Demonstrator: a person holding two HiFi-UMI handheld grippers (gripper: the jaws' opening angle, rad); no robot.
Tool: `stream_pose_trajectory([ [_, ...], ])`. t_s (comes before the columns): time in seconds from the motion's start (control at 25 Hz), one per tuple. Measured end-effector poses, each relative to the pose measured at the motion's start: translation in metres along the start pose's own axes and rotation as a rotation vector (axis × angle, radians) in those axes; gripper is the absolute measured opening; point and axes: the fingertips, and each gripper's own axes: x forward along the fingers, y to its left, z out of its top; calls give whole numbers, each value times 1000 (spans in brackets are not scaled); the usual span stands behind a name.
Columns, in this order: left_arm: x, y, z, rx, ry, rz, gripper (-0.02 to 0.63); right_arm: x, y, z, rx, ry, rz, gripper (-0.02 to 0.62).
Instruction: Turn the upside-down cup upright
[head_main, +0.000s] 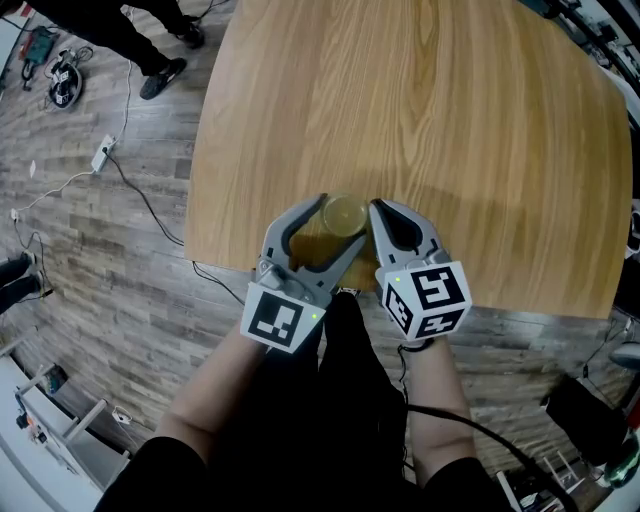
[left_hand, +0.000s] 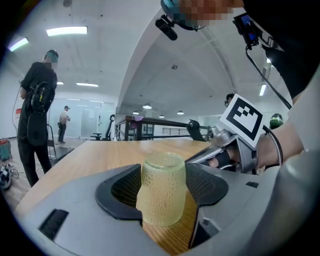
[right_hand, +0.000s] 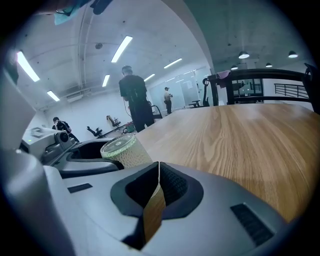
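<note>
At the left we see the left gripper (head_main: 338, 222) reaching in over the near edge of the wooden table (head_main: 450, 130). Its jaws are closed around the cup (left_hand: 162, 187), and the pads look pressed against both its sides. The cup is yellowish, translucent and dimpled. It stands mouth down and base up, close to that near edge. Just right of it we find the right gripper (right_hand: 158, 172) — its jaws are pressed together with nothing between them, and its tip is just beside the cup.

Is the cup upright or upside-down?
Upside-down: the cup shows its closed base on top, rim down on the table, between the left tongs.
</note>
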Motion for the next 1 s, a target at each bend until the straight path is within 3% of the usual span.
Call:
stream_pose_trajectory([
  [0.56,-13,6,4,28,-24,17,285,-1,-3,9,4,-32,-21,20],
  [0.8,-38,14,46,-91,-130,83,284,-31,-2,46,-19,-124,-52,20],
  [0.88,-47,17,66,-92,-163,103,240,-53,4,64,-31,-179,-63,18],
  [1.0,-65,21,95,-95,-213,155,102,-85,20,91,-56,-261,-73,15],
])
